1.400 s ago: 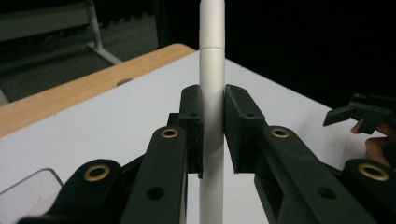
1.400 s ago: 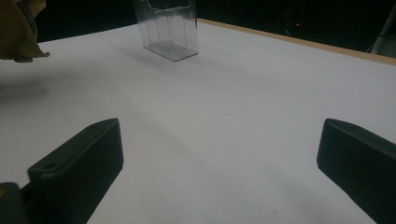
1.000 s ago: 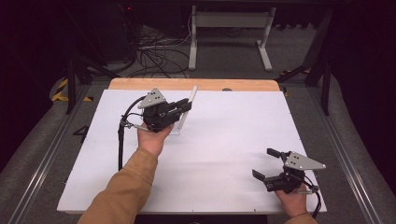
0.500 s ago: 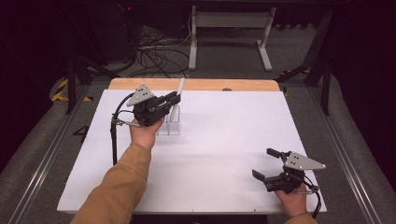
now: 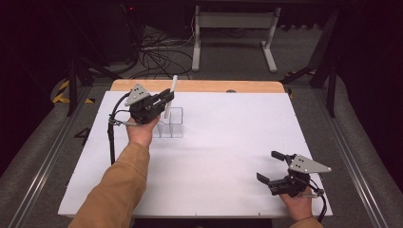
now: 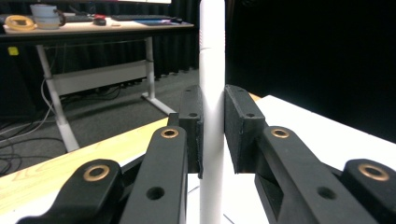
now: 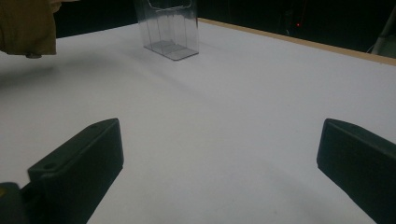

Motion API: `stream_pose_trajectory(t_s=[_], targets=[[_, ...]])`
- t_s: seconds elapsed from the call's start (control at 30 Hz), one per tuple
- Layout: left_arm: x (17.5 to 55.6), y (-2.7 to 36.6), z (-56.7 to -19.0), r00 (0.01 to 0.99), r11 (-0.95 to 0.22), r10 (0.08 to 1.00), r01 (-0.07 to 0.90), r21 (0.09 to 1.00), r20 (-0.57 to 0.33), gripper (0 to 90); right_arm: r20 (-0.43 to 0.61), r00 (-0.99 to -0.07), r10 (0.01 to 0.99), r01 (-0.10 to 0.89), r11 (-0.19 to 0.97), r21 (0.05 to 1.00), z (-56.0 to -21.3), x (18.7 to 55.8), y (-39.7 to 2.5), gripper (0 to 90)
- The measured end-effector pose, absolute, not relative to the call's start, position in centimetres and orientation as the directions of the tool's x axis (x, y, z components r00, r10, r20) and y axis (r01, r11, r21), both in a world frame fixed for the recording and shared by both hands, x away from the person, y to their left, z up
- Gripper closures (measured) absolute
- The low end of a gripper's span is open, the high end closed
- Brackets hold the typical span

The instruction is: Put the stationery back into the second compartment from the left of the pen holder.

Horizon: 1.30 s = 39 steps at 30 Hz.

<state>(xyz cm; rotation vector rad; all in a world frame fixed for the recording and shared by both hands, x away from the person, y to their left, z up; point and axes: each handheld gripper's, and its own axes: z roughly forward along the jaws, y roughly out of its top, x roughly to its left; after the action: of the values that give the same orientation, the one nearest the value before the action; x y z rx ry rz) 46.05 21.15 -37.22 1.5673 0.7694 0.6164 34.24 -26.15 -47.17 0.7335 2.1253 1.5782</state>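
Resting low at the near right corner of the white surface [image 5: 228, 156], the right tool [image 5: 275, 167] sits with its jaws spread wide and nothing between them; the right gripper view confirms bare white covering between the two black jaws. A grey three-cornered plate [image 5: 309, 165] tops this tool, and a cable trails from it toward the near edge beside the right hand [image 5: 295, 204]. Farther in on the left side, a forearm in a tan sleeve [image 5: 116, 187] runs up from the near edge to the left hand [image 5: 141, 133], which carries the left tool [image 5: 167, 97] above the far left part of the surface. That tool is pinching a white rod [image 5: 170, 95], held close to upright with a slight lean, its upper end standing above the jaws. The left gripper view shows the same rod [image 6: 212, 116] clamped between the two pads, its length running past them above and below. A clear plastic holder [image 5: 172, 123] with upright compartments stands on the surface just beside and below the left tool; the rod's lower end lies over it, though whether it has entered a compartment cannot be told. The right gripper view shows the holder [image 7: 167, 28] well apart from the right tool. Beyond the covering, a strip of wooden edge [image 5: 214, 86] marks the far side.
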Motion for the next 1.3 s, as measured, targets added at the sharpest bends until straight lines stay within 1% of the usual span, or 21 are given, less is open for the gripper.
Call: stream_pose_trajectory(t_s=[0.43, 0.7, 0.87, 0.93, 1.3], targets=[[47.5, 22.2, -38.4, 0.586, -0.053, 0.808, 0.168, 0.984, -0.057, 78.3, -0.002, -0.787, 0.617, 0.177, 0.228, 0.958, -47.2, 34.2, -26.1, 1.0], [47.3, 22.3, -38.6, 0.598, -0.047, 0.798, 0.184, 0.982, -0.074, 78.2, -0.002, -0.787, 0.617, 0.176, 0.228, 0.957, -47.2, 34.2, -26.1, 1.0], [47.3, 22.7, -39.3, 0.598, -0.047, 0.798, 0.197, 0.979, -0.082, 78.1, -0.002, -0.786, 0.618, 0.177, 0.229, 0.957, -47.2, 34.2, -26.2, 1.0], [47.3, 23.0, -39.7, 0.600, -0.038, 0.794, 0.210, 0.977, -0.098, 78.1, -0.003, -0.786, 0.619, 0.176, 0.228, 0.957, -47.2, 34.2, -26.1, 1.0], [47.3, 22.9, -40.3, 0.608, -0.056, 0.788, 0.219, 0.974, -0.091, 78.1, -0.003, -0.786, 0.618, 0.176, 0.229, 0.957, -47.2, 34.2, -26.1, 1.0]])
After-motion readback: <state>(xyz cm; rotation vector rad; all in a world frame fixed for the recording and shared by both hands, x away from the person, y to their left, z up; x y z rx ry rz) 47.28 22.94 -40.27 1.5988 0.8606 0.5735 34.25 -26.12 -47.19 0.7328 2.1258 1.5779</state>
